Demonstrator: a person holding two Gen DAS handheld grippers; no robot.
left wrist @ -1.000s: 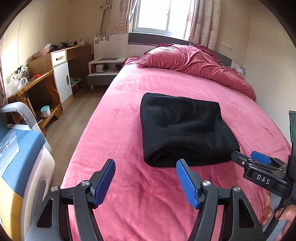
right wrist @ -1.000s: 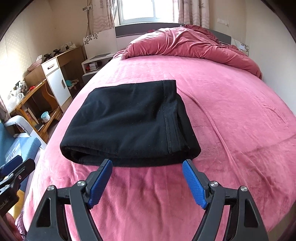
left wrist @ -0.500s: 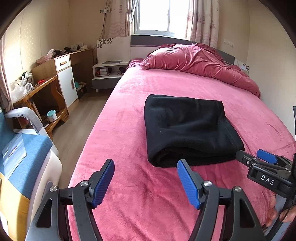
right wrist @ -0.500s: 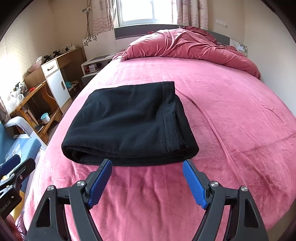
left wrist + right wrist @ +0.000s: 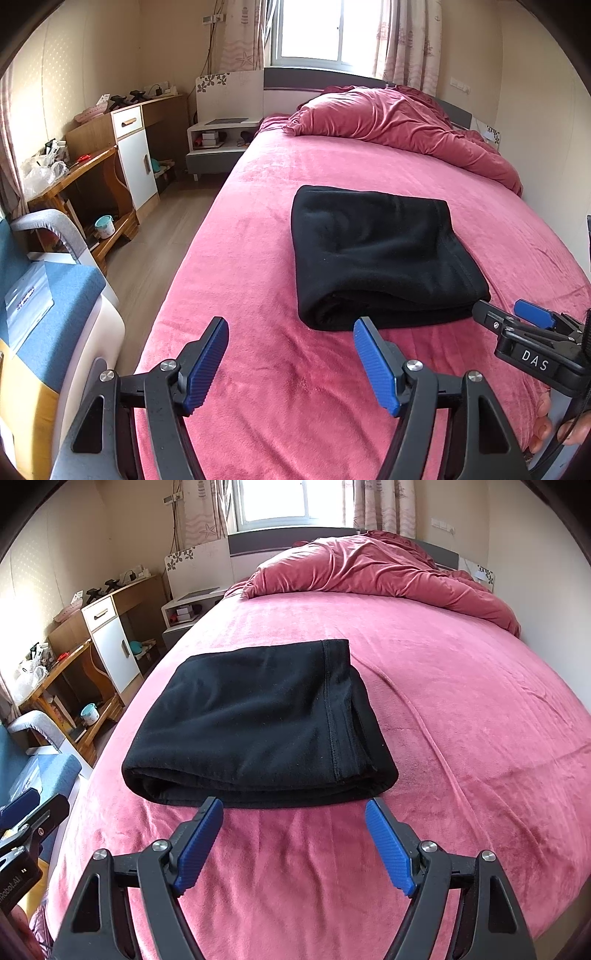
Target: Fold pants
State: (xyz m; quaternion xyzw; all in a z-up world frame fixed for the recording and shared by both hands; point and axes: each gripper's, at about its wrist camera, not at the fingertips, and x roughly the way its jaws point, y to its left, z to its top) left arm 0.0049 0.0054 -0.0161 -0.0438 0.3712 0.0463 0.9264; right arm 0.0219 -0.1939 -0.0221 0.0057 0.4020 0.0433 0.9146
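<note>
The black pants lie folded into a thick rectangle on the pink bed; they also show in the right wrist view. My left gripper is open and empty, above the bed just short of the pants' near left corner. My right gripper is open and empty, just short of the pants' near edge. The right gripper also shows at the right edge of the left wrist view.
A bunched pink duvet lies at the head of the bed. A wooden desk and white cabinet stand at the left wall, with a nightstand beyond. A blue-cushioned chair stands at the near left.
Both grippers have drawn back slightly from the pants and risen a little. The pants have not moved. Both grippers stay open.
</note>
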